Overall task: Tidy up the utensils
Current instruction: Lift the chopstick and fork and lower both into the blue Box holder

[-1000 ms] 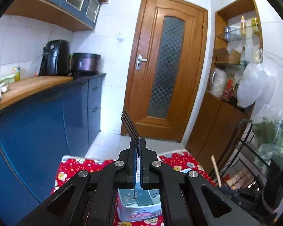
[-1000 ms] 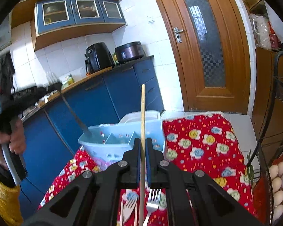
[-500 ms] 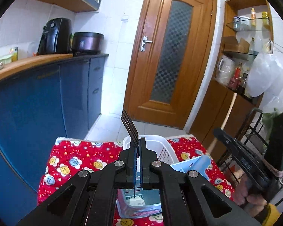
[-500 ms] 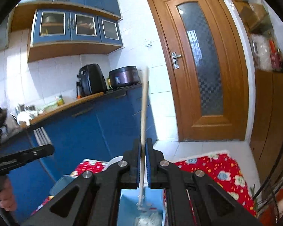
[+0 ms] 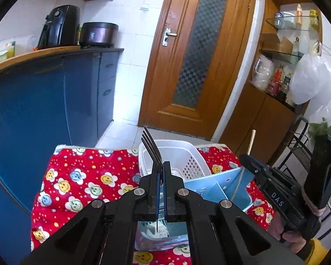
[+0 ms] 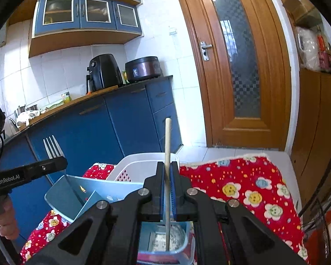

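Blue caddy (image 6: 81, 196) sits below both grippers at 6 o'clock. Left gripper (image 5: 160, 172) pinches fork (image 5: 151, 145), tines up; right gripper (image 6: 167, 172) pinches wooden chopstick (image 6: 168, 137), tip inside a compartment. Risk: simultaneous release, utensils collide or tip caddy.

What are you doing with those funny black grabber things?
A person is sorting utensils with a gripper in each hand. The left gripper is clamped on a fork, tines pointing up. The right gripper is clamped on a wooden stick, maybe a chopstick, with its lower end down inside the blue organizer box. A white basket sits behind the box on the red flowery cloth.
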`<act>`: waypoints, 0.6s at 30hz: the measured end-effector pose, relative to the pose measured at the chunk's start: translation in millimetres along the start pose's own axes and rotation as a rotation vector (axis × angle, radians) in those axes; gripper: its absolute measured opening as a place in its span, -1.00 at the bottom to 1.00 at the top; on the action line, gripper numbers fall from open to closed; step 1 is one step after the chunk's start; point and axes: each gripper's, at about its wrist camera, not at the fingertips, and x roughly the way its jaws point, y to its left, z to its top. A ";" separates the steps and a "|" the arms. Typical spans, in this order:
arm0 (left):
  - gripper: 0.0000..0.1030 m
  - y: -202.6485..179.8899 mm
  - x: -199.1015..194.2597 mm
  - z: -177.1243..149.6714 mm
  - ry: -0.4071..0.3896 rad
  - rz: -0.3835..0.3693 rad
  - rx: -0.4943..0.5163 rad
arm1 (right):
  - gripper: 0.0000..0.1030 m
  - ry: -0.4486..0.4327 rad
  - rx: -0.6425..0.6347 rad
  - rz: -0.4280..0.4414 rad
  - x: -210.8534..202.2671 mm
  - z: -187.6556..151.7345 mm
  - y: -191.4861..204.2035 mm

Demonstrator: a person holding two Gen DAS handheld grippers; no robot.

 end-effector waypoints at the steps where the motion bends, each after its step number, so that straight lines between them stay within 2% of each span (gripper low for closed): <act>1: -0.97 -1.0 0.2 -1.7 0.001 0.006 0.004 | -0.83 -0.001 0.003 0.000 -1.9 -0.7 -1.2; 2: -0.97 -1.8 0.3 -3.0 0.003 0.012 0.007 | -0.78 -0.002 0.005 -0.004 -4.0 -0.8 -2.2; 4: -0.96 -2.3 0.3 -5.3 0.010 0.019 0.006 | -0.42 0.001 0.016 0.000 -6.7 0.0 -3.8; 6: -0.94 -2.2 -0.4 -6.6 0.017 0.027 0.003 | -0.36 -0.001 0.033 0.015 -11.0 0.3 -6.8; 9: -0.79 -1.3 -3.6 -7.4 0.015 0.047 0.008 | -0.26 -0.016 0.036 0.006 -19.5 2.3 -8.5; 11: -0.62 -0.6 -7.0 -7.3 0.011 0.058 0.009 | -0.21 -0.025 0.043 0.004 -24.5 3.7 -9.8; 13: -0.25 -0.4 -12.8 -7.5 0.000 0.059 0.004 | -0.20 -0.030 0.053 0.003 -28.4 5.0 -11.4; 15: -0.14 -1.4 -20.0 -7.8 -0.017 0.052 0.005 | -0.19 -0.031 0.066 0.001 -34.8 4.8 -12.6; 18: -0.13 -4.1 -27.8 -8.4 -0.028 0.050 0.016 | -0.19 -0.025 0.077 0.001 -42.6 3.1 -13.1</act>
